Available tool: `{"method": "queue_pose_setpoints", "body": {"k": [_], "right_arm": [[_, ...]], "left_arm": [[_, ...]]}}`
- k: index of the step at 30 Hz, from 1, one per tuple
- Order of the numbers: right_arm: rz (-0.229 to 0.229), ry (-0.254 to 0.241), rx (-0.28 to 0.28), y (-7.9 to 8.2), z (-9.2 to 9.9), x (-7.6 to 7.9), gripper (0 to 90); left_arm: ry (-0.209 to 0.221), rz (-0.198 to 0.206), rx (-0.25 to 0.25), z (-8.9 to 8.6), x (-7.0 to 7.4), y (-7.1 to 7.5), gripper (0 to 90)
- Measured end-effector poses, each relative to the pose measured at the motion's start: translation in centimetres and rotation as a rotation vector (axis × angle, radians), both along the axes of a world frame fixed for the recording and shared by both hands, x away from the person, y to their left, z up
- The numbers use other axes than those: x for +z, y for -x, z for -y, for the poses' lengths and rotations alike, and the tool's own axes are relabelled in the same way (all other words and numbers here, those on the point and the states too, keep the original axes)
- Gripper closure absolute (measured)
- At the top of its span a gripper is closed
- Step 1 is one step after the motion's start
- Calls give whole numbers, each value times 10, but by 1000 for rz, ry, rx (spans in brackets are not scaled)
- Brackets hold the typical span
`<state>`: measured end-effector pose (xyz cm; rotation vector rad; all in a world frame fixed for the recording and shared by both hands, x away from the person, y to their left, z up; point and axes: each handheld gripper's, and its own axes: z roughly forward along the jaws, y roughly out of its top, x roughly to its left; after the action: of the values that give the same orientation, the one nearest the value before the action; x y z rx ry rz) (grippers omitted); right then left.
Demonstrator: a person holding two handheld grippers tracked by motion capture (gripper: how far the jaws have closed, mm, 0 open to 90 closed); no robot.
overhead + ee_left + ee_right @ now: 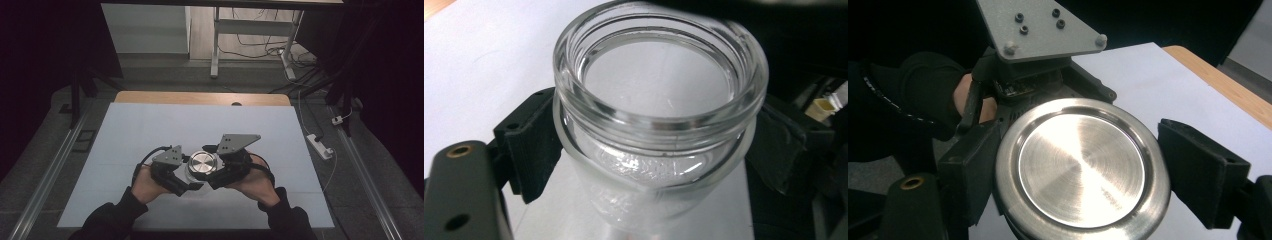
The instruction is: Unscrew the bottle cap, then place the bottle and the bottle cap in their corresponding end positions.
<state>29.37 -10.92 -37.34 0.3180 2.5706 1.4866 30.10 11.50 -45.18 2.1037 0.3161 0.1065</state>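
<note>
White table cover (150, 130) bare around; left gripper (192, 186) clamps glass jar (659, 125), right gripper (212, 181) clamps steel lid (1080, 170).

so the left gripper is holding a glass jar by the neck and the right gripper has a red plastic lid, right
Not quite. The lid in the right gripper is brushed silver metal, not red plastic, as the right gripper view shows. The left gripper does hold the glass jar by the neck.

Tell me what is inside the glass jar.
The glass jar looks empty: through its open mouth only clear glass and the white table show. In the high view the metal lid covers its inside.
</note>
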Motion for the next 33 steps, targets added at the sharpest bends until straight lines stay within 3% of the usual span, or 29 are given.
{"method": "queue_pose_setpoints", "body": {"k": [12,33], "right_arm": [[-7,-14,-11,3,4,-5,200],[-2,-38,-26,15,12,-19,200]], "left_arm": [[-5,11,89,-9,-4,-12,162],[8,10,163,-10,-3,-41,162]]}}
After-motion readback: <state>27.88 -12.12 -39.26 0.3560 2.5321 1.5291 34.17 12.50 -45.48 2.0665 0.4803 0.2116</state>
